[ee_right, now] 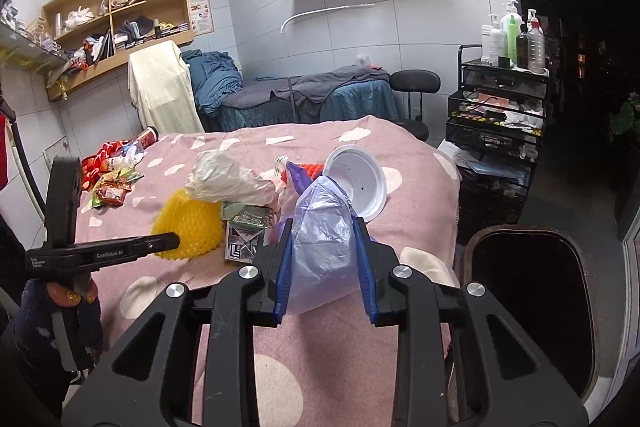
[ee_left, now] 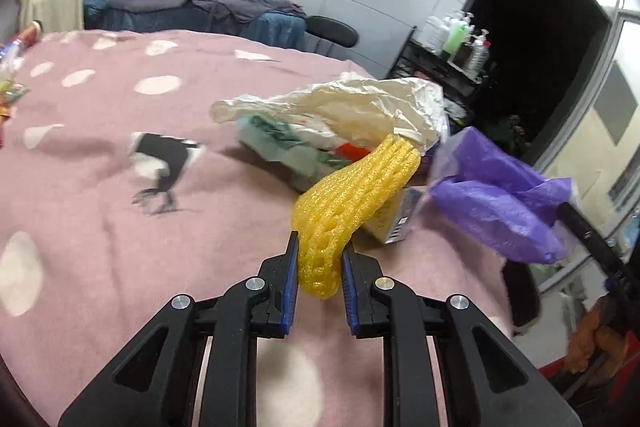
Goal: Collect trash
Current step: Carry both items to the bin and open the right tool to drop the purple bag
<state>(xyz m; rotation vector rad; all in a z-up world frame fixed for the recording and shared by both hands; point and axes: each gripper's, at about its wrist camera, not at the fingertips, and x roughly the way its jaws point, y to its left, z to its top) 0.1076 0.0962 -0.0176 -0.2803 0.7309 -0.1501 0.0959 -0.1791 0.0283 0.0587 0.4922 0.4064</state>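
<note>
While spread wide under everything, pink blanket [ee_right: 340, 327] with pale spots, covering the big bed from edge to edge. Beside the bed on the right, down on the floor, dark bin [ee_right: 532, 291] with its mouth wide open. On the blanket near the middle, heap of trash: crinkly cream wrapper [ee_left: 344, 107] on top, green-and-white packet [ee_left: 280, 143] just under it, small printed box [ee_right: 244, 239] at the front. Round white bowl [ee_right: 360, 183] tipped on its side at the back of the heap, seen from the right wrist. Far over at the left edge of the blanket, well apart from the heap, more bright snack packets [ee_right: 112, 183] and a red can [ee_right: 149, 137]. Purple plastic bag [ee_right: 324, 247] pinched between the blue pads of the right gripper [ee_right: 322, 259], bunched up and lifted just in front of the heap, near the bin side of the bed. Yellow foam net [ee_left: 344, 203] pinched at its low end by the left gripper [ee_left: 320, 269], pads pressed on both sides, far end reaching up to the cream wrapper and touching it. In the right wrist view, same left gripper coming in from the left, tip on the yellow net. Behind the bed, black cart [ee_right: 500, 115] with bottles on top.
</note>
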